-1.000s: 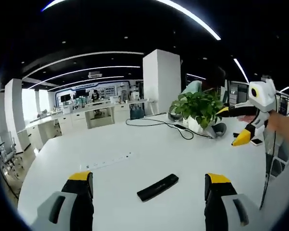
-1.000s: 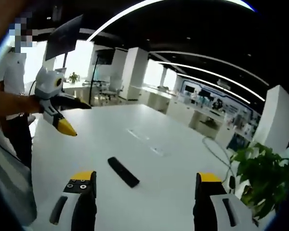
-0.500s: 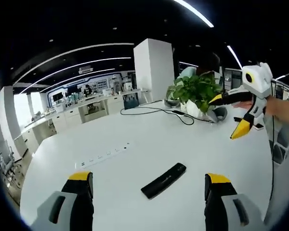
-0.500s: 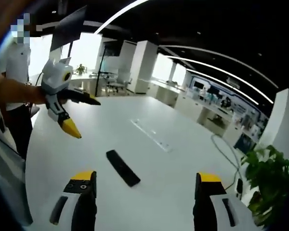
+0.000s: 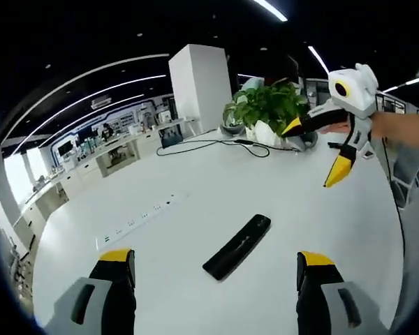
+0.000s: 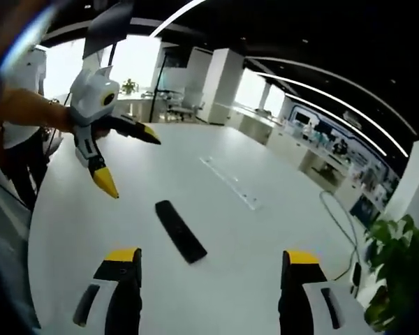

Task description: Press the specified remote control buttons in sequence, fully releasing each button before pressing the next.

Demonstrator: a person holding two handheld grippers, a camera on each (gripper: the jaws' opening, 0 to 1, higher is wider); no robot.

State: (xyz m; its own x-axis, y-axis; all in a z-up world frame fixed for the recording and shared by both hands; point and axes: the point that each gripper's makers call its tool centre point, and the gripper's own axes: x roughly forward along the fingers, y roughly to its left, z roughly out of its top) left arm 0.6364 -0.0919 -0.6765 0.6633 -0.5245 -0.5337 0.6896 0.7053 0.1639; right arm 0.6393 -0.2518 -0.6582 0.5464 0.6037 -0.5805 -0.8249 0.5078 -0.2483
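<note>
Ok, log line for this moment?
remote: flat on table, untouched | left gripper: open, above | right gripper: open, above | no press yet

- Your surface is a broad white table [image 5: 195, 209] with a curved edge; it carries everything here
- A black remote control [image 5: 237, 246] lies flat on it, lying at an angle, near you
- A white power strip [image 5: 136, 221] sits flush in the top, left of the remote
- A potted plant [image 5: 264, 112] stands at the far side; a black cable [image 5: 216, 145] trails beside it
</note>
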